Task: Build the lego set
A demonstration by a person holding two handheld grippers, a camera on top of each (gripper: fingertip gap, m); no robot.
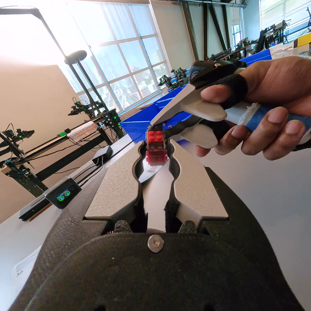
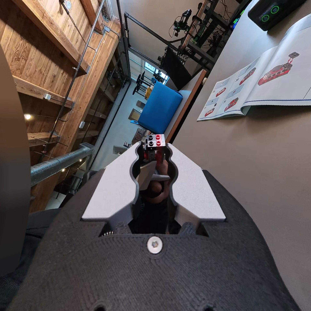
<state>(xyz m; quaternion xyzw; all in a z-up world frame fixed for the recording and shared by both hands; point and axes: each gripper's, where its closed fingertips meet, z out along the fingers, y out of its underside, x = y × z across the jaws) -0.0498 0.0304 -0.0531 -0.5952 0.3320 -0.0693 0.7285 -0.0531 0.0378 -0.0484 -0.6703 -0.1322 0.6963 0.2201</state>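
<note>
Lego model (image 1: pixel 156 148), red with dark grey parts, sits clamped between the fingers of the left gripper (image 1: pixel 155 148), held up off the tabletop (image 1: pixel 252 193). Its studded red top faces the left wrist camera, with a clear red piece lower down.

From the right, the right gripper (image 1: pixel 157 124) reaches in, held in a hand (image 1: pixel 269 107); its pale upper finger touches the model's far top edge. In the left view the lower finger is mostly hidden behind the model.

In the right wrist view, the right gripper (image 2: pixel 154 146) is closed on a block end of the model (image 2: pixel 154 143), where two black and two red studs face the camera. Behind it, part of the other gripper and the person's other hand (image 2: pixel 161 188) show through the gap.

An open instruction booklet (image 2: pixel 262 94) lies on the tabletop (image 2: pixel 235 168), a black power bank (image 2: pixel 272 13) beyond it. Blue bins (image 1: pixel 141 122) stand behind the model in the left view.
</note>
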